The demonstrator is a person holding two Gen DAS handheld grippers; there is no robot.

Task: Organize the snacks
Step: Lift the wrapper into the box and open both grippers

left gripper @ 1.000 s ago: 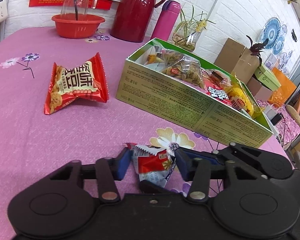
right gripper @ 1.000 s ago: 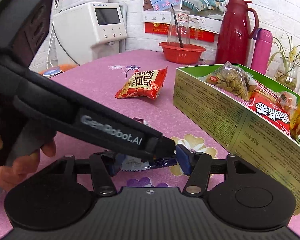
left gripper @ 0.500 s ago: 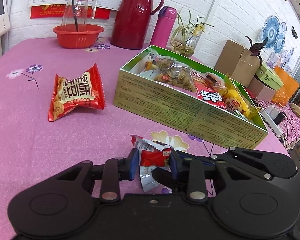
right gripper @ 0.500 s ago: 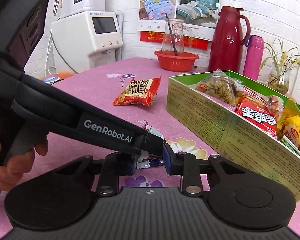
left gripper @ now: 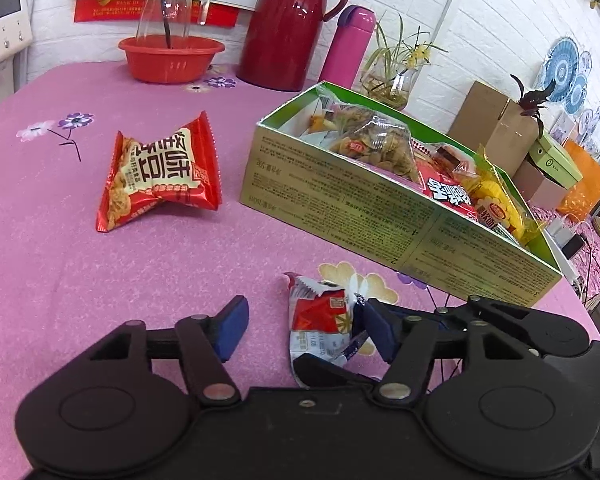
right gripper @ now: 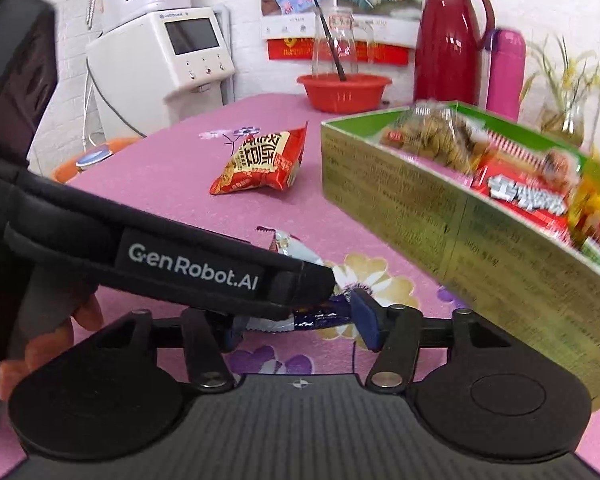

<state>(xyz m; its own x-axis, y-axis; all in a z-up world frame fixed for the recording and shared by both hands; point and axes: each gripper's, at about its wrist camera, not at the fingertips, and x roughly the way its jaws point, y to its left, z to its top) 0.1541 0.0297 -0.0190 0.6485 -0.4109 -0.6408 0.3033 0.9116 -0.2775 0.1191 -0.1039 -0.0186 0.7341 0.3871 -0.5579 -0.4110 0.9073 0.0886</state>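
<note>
Two snack packets lie loose on the counter (left gripper: pixel 60 240): one large red packet (left gripper: pixel 160 176) at eleven o'clock, one small red-and-white packet (left gripper: pixel 320 320) at six. One green box (left gripper: pixel 380 208) at two o'clock holds several more, too jumbled to count.

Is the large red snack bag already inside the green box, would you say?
No, the red snack bag lies on the tablecloth beside the green box.

The left hand-held gripper (left gripper: pixel 300 326) fills the bottom of its own view, its blue fingers (left gripper: pixel 231 328) spread wide apart. In the right wrist view its black body crosses from the upper left towards the centre. The right hand-held gripper (right gripper: pixel 300 328) is also spread. A bare hand (right gripper: pixel 40 344) shows at lower left.
</note>
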